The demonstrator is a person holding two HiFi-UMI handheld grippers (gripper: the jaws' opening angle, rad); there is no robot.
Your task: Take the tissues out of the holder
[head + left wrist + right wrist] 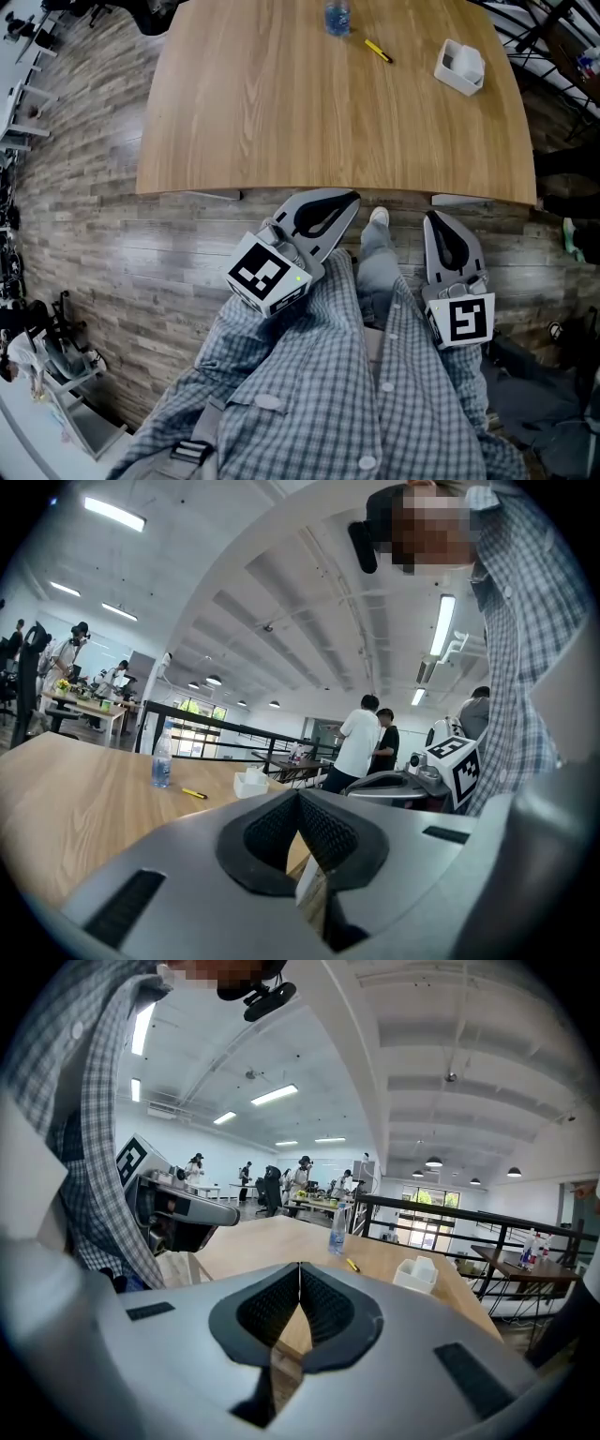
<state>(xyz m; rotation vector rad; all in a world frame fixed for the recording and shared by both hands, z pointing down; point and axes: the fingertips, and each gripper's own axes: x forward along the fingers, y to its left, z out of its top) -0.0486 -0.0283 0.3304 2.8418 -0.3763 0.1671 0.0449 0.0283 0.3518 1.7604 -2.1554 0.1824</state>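
Short of the table (281, 112), left claw (352, 200) and right claw (432, 219) sit closed, empty.

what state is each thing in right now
left gripper: shut, empty, short of the table
right gripper: shut, empty, short of the table
holder: upright on the table, tissues inside
tissues: in the holder, not yet taken out
bottle: standing upright
pen: lying flat on the table

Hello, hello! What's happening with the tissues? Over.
Left tool, right tool shut, empty, short of the table. Tissues in holder, far right corner, untouched. Nothing in the way.
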